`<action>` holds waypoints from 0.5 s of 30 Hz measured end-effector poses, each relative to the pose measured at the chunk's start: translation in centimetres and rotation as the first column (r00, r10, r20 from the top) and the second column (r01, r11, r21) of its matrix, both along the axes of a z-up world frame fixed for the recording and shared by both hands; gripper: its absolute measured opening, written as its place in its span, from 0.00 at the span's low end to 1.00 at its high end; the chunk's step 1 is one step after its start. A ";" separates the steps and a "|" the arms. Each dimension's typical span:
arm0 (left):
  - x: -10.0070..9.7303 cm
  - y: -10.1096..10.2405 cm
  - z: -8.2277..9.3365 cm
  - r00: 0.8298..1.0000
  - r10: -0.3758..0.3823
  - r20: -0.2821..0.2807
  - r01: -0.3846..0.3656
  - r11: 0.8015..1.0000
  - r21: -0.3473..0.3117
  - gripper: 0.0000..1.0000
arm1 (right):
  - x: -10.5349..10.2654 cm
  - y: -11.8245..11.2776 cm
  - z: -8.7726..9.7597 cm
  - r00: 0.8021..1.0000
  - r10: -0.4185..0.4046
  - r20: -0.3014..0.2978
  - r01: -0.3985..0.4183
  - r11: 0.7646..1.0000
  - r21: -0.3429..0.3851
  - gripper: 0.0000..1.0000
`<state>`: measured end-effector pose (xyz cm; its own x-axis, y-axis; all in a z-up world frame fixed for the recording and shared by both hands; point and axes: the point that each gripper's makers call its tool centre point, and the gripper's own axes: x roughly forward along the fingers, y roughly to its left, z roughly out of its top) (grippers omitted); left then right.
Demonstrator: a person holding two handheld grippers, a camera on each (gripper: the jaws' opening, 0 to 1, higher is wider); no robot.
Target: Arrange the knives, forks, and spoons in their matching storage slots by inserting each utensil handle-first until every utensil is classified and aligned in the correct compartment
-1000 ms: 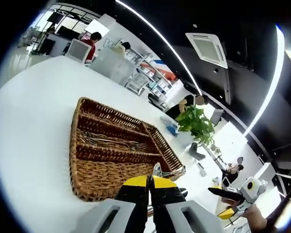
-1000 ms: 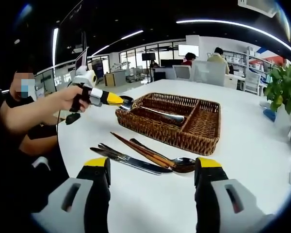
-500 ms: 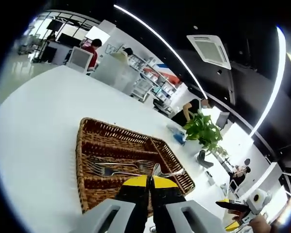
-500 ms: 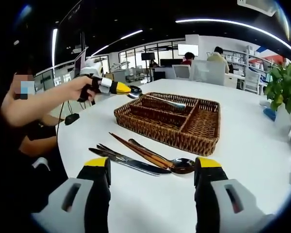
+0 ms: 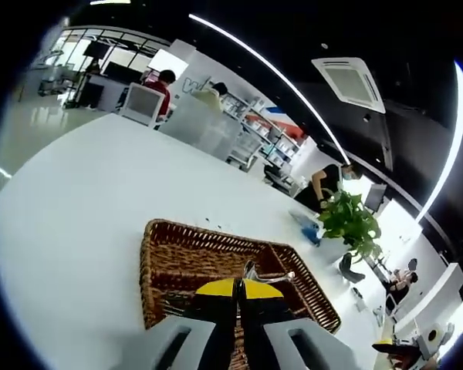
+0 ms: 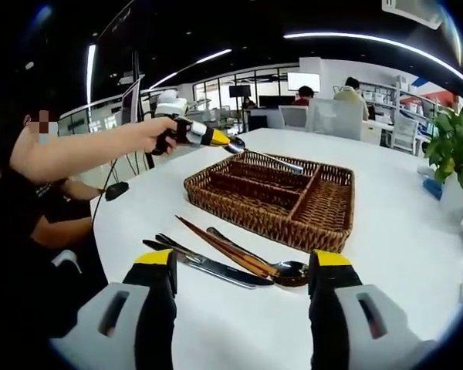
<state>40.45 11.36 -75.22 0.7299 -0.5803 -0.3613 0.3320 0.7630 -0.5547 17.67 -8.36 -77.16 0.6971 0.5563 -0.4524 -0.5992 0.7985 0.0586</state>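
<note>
**Spoon hanging over the basket, handle leading**

The left hand-held gripper (image 6: 230,144) is clenching the bowl end of a silver metal spoon (image 6: 272,159), its yellow-tipped jaws pressed together. The spoon's long axis is running from the gripper down toward the far right, handle first, with the handle tip hovering above the far compartments of the brown woven wicker basket (image 6: 309,225); which slot it lines up with I cannot tell. The right hand-held gripper (image 6: 241,274) is sitting released, jaws wide apart, low over the white surface (image 6: 386,254). Just beyond it, near the basket's front wall, a steel knife (image 6: 216,267), brown wooden chopsticks (image 6: 220,245) and another dark-bowled spoon (image 6: 282,269) are lying loose, closer to the right gripper.
</note>
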 end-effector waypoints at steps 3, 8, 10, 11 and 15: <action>1.1 0.3 -0.2 1.000 0.011 -0.017 -0.011 1.000 -0.010 0.00 | -0.1 -0.1 -0.3 1.000 0.001 -0.007 -0.001 1.000 -0.003 0.70; 2.8 0.3 -1.4 0.998 0.025 -0.062 -0.026 1.000 -0.016 0.00 | -0.2 -0.4 -0.8 1.000 -0.003 -0.022 0.003 1.000 -0.012 0.70; 3.4 0.1 -1.5 0.998 0.023 -0.067 -0.024 1.000 -0.017 0.00 | -0.2 -0.6 -0.8 1.000 -0.007 -0.025 0.007 1.000 -0.014 0.70; 3.8 -0.1 -1.5 0.997 0.019 -0.073 -0.021 1.000 -0.018 0.00 | -0.2 -0.7 -0.9 1.000 -0.009 -0.027 0.009 1.000 -0.017 0.70; 4.7 -0.6 -1.9 0.997 0.004 -0.071 -0.001 0.999 0.042 0.00 | -0.3 -1.1 -1.1 0.999 -0.013 -0.033 0.012 1.000 -0.024 0.70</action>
<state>45.15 10.77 -77.09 0.7030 -0.5616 -0.4364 0.2905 0.7868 -0.5446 17.40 -9.44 -78.21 0.6882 0.5364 -0.4885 -0.5871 0.8073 0.0593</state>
